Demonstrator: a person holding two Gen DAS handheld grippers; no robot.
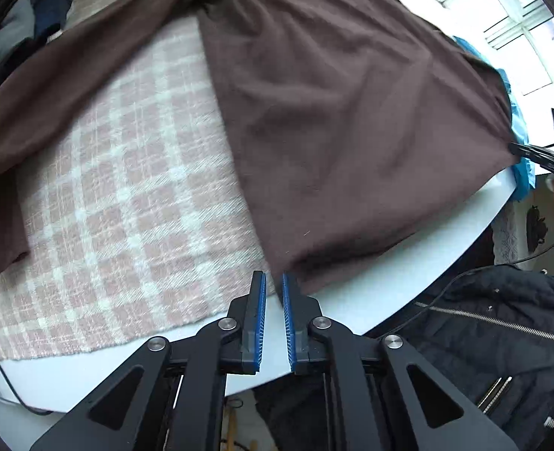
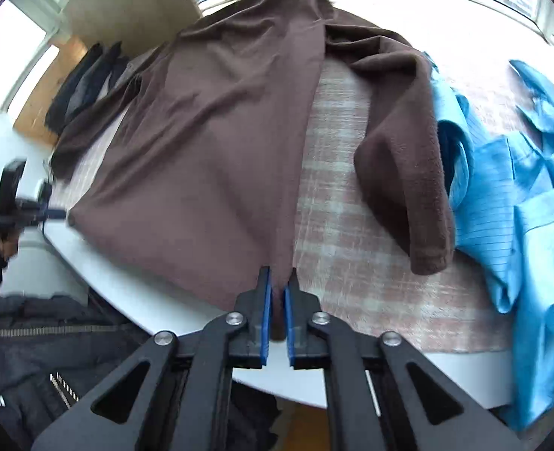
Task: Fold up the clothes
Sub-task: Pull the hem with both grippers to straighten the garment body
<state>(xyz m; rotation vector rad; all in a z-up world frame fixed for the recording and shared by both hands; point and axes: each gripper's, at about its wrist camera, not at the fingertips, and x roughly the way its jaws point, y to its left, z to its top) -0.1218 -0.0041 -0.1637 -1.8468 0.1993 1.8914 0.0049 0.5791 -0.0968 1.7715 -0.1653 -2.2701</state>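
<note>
Left wrist view: left gripper (image 1: 273, 282) at the near edge of the white table (image 1: 419, 263), fingers (image 1: 258, 315) close together, narrow gap, tips at the bottom corner of the brown garment (image 1: 333, 131). Cannot tell from this view if cloth sits between the pads; in the right wrist view the left gripper (image 2: 57, 213) shows small and blurred at the garment's left hem corner, fabric pulled to a point there, so it looks pinched.

Right wrist view: right gripper (image 2: 278, 282) fingers (image 2: 264, 312) nearly pressed together, pinching the brown garment (image 2: 209, 158) at its other hem corner; brown cloth visible between the blue pads. In the left wrist view the right gripper (image 1: 539, 156) reaches in at the table's right edge, hem taut to it.

Garment spread over a pink-and-white checked cloth (image 1: 126, 188) covering the table, hem along the near edge, body stretched between the two grippers. One sleeve (image 1: 21, 120) runs toward the left edge, cuff lying on the checked cloth. Other sleeve (image 2: 408, 173) bent, cuff toward the near edge, just beside a light blue shirt (image 2: 521, 195) crumpled at the right edge and hanging over it.

Dark folded clothes (image 2: 85, 82) at the far left corner. Black zippered jacket (image 1: 502, 338) below the near edge. Windows (image 1: 521, 18) behind, bright.
</note>
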